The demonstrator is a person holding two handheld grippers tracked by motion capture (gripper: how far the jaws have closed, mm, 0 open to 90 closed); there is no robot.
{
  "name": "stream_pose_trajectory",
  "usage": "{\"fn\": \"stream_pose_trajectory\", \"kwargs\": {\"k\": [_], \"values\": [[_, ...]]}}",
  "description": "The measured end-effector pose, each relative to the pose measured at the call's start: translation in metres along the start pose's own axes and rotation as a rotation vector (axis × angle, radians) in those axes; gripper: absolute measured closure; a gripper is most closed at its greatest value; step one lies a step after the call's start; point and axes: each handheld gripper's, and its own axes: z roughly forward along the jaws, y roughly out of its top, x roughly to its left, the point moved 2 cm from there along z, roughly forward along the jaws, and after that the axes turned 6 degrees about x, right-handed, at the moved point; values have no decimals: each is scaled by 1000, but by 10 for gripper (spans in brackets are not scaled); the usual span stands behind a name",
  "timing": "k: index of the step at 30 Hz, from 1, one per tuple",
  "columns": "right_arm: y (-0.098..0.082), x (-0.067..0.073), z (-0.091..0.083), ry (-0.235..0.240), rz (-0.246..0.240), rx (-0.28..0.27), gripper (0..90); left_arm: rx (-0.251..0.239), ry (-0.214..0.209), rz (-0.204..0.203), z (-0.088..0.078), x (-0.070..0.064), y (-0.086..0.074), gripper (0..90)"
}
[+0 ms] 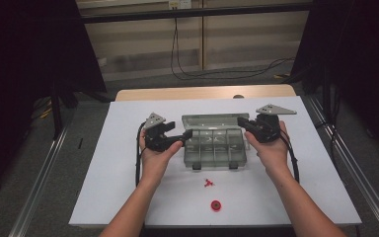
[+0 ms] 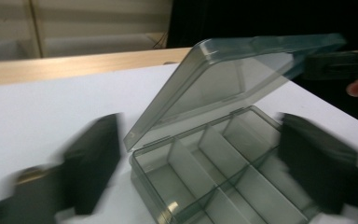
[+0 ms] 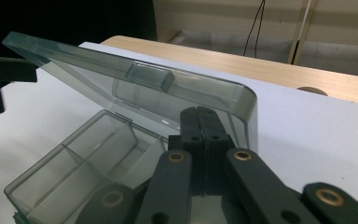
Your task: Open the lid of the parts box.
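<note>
Two claws flank the clear box point(image 1: 215, 146) on the counter point(image 1: 296, 163): left claw point(image 1: 177, 134) gapes wide, right claw point(image 1: 242, 121) pinches the raised lid point(image 3: 135, 79).

Box point(image 1: 215, 146): clear smoky-grey plastic, glossy, smooth; lid point(image 3: 135, 84) same plastic, light glints along rim. Bench point(image 1: 296, 168): matt white sheet, smooth; far edge bare pale wood point(image 1: 205, 92), faint grain. Left gripper point(image 1: 175, 136): matt black plastic fingers point(image 2: 93, 163). Right gripper point(image 1: 243, 122): matt black links, brass-coloured rivets point(image 3: 176, 157); grey metal plate point(image 1: 275, 109) on top, dull. Near edge: two small red plastic parts point(image 1: 216, 205), slightly shiny.
</note>
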Motion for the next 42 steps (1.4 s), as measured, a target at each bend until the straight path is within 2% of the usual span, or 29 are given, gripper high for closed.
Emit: {"fn": "stream_pose_trajectory", "kwargs": {"k": [1,2,7,8,10,14,15,20,21,22,25,32,34,37,40,41,42], "values": [[1,0,0,0,-1,-2,900,0,0,0,0,0,0,22],[2,0,0,2,-2,-2,900,-7,-6,-7,1,1,1,7],[6,-2,1,-3,7,-8,900,-5,23,-20,8,7,3,20],[6,-2,1,-4,9,-10,900,-2,73,-5,10,8,4,57],[7,-3,2,-11,6,-12,900,-2,105,2,12,8,5,160],[10,-4,2,-14,3,-14,900,-12,106,9,16,7,8,255],[12,-5,2,-20,3,-18,900,-15,110,12,16,6,9,322],[14,-6,2,-25,3,-20,900,-50,127,38,17,4,14,534],[15,-6,3,-27,2,-20,900,-57,134,43,17,3,15,534],[16,-6,3,-31,-1,-18,900,-64,135,41,17,2,15,592],[18,-7,4,-40,-5,-20,900,-88,145,39,17,1,18,680],[17,-10,2,-36,7,-38,900,-95,152,18,20,2,19,735],[15,-9,0,-38,-3,-48,900,-98,155,9,21,3,20,748],[12,-8,-4,-38,-43,-60,900,-103,158,-8,22,2,21,765],[10,-9,-9,-36,-51,-84,864,-104,158,-9,22,3,21,774],[7,-10,-11,-44,-57,-101,797,-102,160,-10,22,3,21,776],[7,-10,-11,-44,-57,-101,797,-103,162,-9,21,3,21,776]]}}
